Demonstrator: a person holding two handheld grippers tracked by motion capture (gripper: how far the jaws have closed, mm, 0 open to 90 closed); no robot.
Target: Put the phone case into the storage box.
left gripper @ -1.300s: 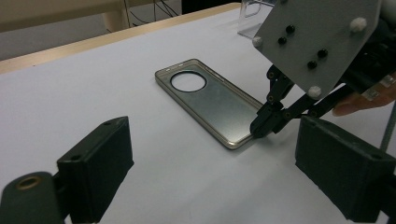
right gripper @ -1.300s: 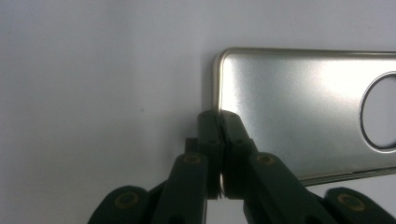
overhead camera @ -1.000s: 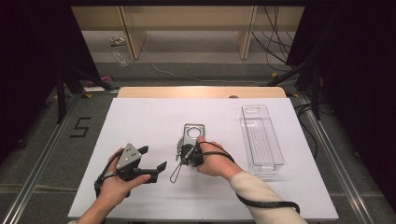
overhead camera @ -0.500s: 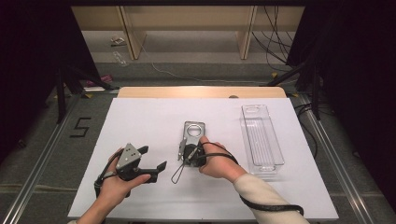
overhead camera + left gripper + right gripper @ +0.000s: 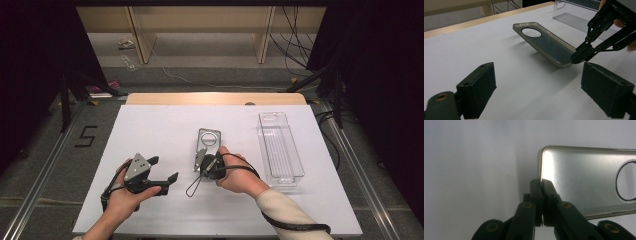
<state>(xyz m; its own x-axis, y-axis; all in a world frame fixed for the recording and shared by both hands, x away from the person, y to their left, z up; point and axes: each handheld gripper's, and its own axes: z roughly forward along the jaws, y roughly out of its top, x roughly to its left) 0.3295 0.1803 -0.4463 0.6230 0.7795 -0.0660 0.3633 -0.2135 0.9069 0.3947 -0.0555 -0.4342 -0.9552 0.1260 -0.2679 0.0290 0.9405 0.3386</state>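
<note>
From the high view, the thin translucent grey phone case with a round camera hole [image 5: 207, 142] lies mid-surface, your right gripper [image 5: 200, 162] at its 6 o'clock end.

Left gripper view: your left gripper [image 5: 544, 92] gapes, released.

Right gripper view: jaws clenched on the case's corner rim [image 5: 541, 180]. It looks light, flexible and slick; grasp the rim.

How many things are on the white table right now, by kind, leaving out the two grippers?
Grey translucent phone case with a round camera hole: 1
Clear plastic rectangular tray: 1
Total: 2
</note>
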